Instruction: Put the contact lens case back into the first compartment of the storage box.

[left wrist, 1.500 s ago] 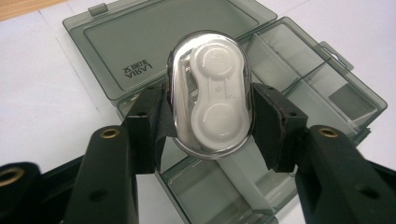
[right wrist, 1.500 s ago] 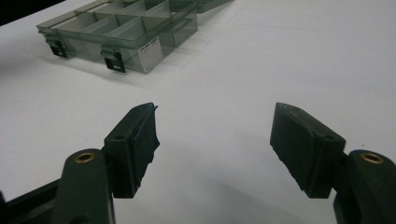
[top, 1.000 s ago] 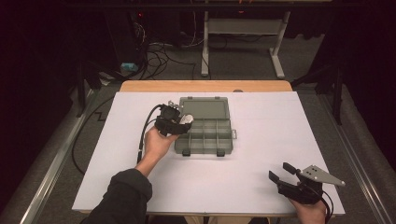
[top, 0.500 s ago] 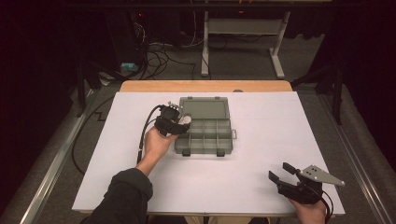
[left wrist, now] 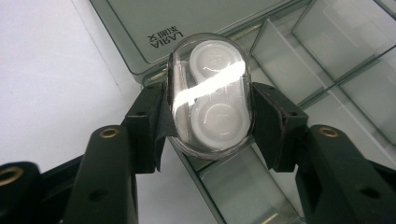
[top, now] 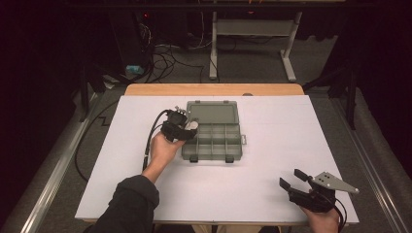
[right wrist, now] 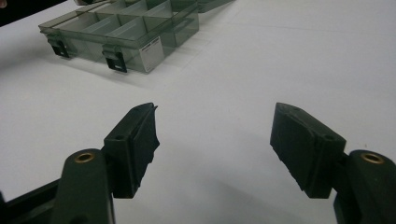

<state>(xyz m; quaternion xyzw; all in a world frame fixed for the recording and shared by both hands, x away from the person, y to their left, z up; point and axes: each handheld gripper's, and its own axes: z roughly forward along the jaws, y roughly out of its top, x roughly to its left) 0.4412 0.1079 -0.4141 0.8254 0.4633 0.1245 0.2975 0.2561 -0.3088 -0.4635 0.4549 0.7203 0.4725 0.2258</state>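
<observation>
Pinching a clear oval case point(left wrist: 211, 95) between its two black pads, the left gripper point(left wrist: 210, 116) has the thing squarely in the middle of the left gripper view, and what a clean look we get: two round white caps sit inside the transparent shell, one above the other, with a bright streak of glare across them. The pads press on the case's two long sides, left and right, so the case stands on end between the jaws.

Behind and below it lies the smoky grey organizer box point(left wrist: 336, 51), lid thrown open toward the upper left of that frame, its empty divided compartments running off to the right. The case hangs over the box's near-left compartments, by the hinge line; whether it touches the box I cannot tell.

Up in the high view, the left gripper point(top: 187, 127) sits centre-left of the frame at the left edge of the organizer box point(top: 214, 131), with the case point(top: 192, 124) a small pale spot at its tip. The white table point(top: 272, 160) spreads all around.

Over at the lower right of the high view, the right gripper point(top: 293, 180) waits well apart from the box. The right gripper view shows its jaws spread wide with nothing between them point(right wrist: 215, 149), just bare white surface, and the box off in the upper left.
</observation>
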